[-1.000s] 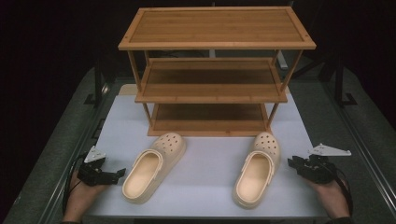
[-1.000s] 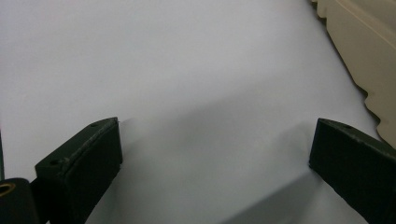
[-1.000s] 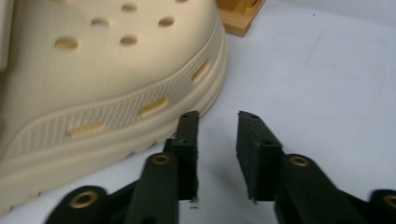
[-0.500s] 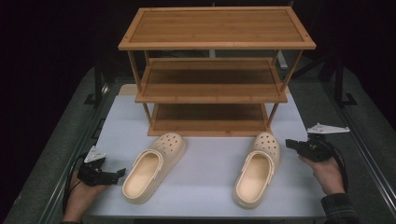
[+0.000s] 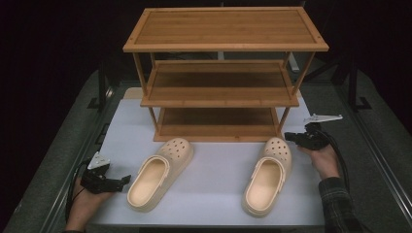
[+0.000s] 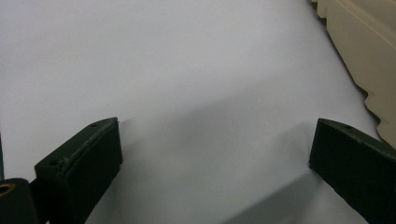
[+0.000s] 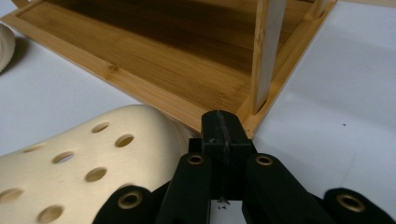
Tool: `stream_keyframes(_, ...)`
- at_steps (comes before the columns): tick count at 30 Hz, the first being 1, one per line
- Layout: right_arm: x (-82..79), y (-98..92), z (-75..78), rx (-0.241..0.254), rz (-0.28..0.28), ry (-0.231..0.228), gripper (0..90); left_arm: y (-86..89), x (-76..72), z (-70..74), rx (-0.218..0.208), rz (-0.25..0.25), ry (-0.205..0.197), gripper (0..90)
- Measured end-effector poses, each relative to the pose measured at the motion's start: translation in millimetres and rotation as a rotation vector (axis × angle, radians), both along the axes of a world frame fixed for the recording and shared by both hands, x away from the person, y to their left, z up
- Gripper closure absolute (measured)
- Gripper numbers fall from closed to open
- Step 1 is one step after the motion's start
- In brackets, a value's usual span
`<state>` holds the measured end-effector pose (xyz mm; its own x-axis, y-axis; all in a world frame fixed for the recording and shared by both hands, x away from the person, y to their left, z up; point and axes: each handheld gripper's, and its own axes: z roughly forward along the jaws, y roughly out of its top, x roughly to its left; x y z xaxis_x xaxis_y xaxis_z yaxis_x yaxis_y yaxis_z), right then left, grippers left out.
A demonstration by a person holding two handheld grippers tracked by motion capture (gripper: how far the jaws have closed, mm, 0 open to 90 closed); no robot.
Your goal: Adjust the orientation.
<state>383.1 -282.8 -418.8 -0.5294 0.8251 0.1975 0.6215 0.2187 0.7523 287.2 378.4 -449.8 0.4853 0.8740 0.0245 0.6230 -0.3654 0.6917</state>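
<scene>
1. At four o'clock on the white mat [image 5: 214, 174], the right cream foam clog [image 5: 267, 177] looks light and squashy.
2. Grab its heel rim.
3. Right gripper [image 5: 290, 137]: jaws together, empty.
4. Left gripper [image 5: 124, 179]: jaws apart.

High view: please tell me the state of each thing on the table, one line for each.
Left clog: upright on the table, empty, untouched.
Right clog: upright, empty, untouched.
Bamboo rack: standing, all three shelves empty.
Left gripper: jaws open, holding nothing.
Right gripper: jaws shut, empty, beside the right clog's toe.
</scene>
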Motion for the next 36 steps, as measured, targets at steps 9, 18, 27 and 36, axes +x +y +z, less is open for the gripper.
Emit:
stream_keyframes(9,2.1,7.4,-5.4,0.0,0.044,0.017,90.0,0.0,0.0,0.0,0.0,0.0,0.0,2.1)
stream_keyframes(18,-9.2,21.6,-5.2,0.008,0.103,0.029,90.0,0.1,-0.1,0.0,0.0,0.0,0.0,2.1)
stream_keyframes(27,-23.3,16.1,1.7,-0.017,0.096,0.018,90.0,0.1,-0.1,0.0,0.0,0.0,0.0,2.1)
stream_keyframes(36,-72.0,-8.9,-4.8,-0.015,0.11,0.033,90.0,0.0,0.0,-0.2,-0.002,0.0,-0.001,2.1)
